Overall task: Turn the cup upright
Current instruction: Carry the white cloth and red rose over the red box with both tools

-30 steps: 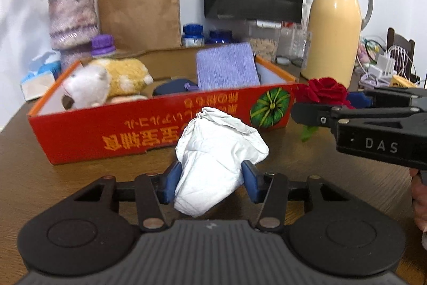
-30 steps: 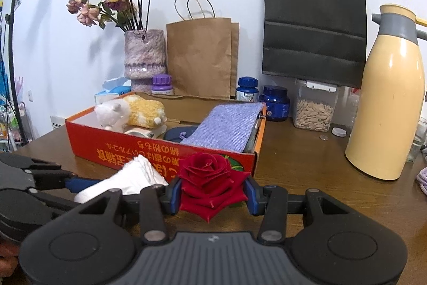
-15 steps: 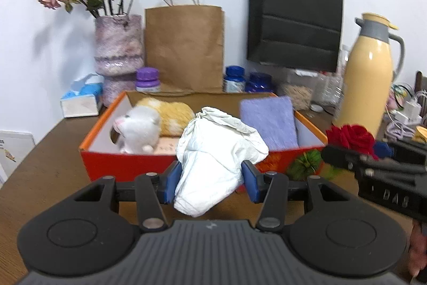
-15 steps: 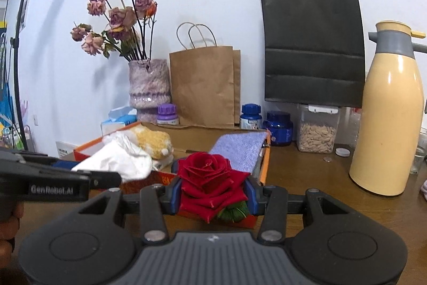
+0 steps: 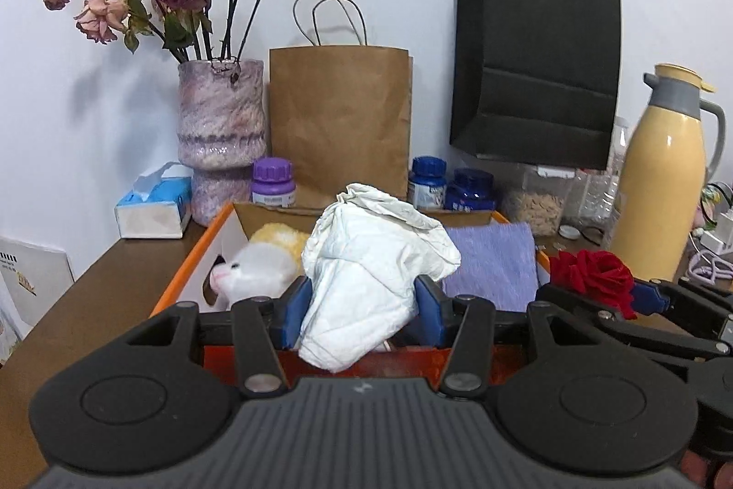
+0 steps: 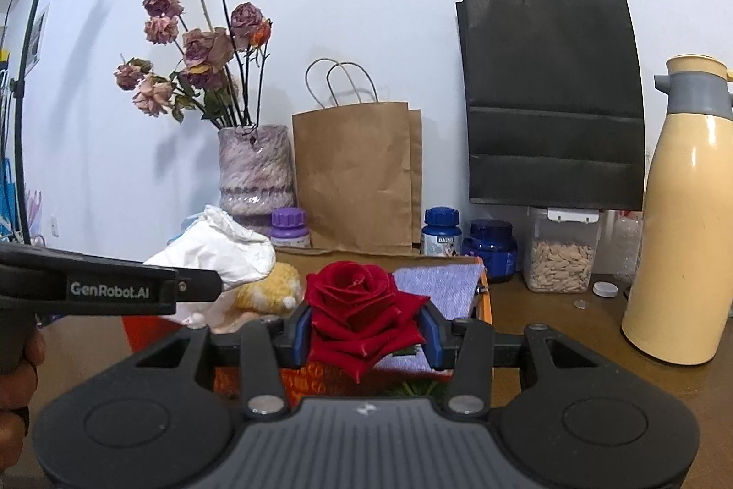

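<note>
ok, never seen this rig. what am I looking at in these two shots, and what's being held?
No robot arm: a person carries two hand-held two-finger grippers, each with a fisheye camera looking along its fingers. One picture is from the left wrist, the other from the right. The left gripper is shut on a crumpled white tissue; the right gripper is shut on a red rose. Below them, on a brown table, sits an orange box holding a plush toy and purple cloth. No cup is visible.
</note>
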Tool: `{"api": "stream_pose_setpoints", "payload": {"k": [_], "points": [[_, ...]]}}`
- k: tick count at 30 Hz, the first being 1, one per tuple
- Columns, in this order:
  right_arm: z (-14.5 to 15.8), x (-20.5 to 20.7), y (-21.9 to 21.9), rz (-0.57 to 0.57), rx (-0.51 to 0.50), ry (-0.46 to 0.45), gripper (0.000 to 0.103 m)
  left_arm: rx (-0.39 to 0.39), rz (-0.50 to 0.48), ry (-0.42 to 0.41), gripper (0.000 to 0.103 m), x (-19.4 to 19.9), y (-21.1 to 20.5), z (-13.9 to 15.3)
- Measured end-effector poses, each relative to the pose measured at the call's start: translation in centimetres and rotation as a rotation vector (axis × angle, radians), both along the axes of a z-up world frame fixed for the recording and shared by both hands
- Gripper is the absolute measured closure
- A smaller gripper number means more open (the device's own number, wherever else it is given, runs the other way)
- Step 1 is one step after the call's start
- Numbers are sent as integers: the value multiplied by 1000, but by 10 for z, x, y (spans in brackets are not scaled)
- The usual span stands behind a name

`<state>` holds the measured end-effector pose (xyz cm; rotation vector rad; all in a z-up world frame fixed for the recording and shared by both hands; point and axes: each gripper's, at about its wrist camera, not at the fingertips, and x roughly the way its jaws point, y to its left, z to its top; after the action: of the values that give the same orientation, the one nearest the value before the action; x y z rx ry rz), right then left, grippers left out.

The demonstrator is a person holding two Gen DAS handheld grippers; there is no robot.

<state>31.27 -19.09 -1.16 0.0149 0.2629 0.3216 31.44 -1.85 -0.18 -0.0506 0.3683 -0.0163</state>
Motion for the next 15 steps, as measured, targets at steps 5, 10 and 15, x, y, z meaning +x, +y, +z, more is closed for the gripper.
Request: {"api": "stream_pose_setpoints", "payload": {"k": [5,10,15], "points": [[0,16,5,-11,5,-6,58,0,19,-12,53,17,5,-1],[-1,29,10,-13,5,-5,58,6,22,-17,53,32,7,0],[-1,43,13,-18,5,-12,58,12,26,-21,53,46,8,-1]]}}
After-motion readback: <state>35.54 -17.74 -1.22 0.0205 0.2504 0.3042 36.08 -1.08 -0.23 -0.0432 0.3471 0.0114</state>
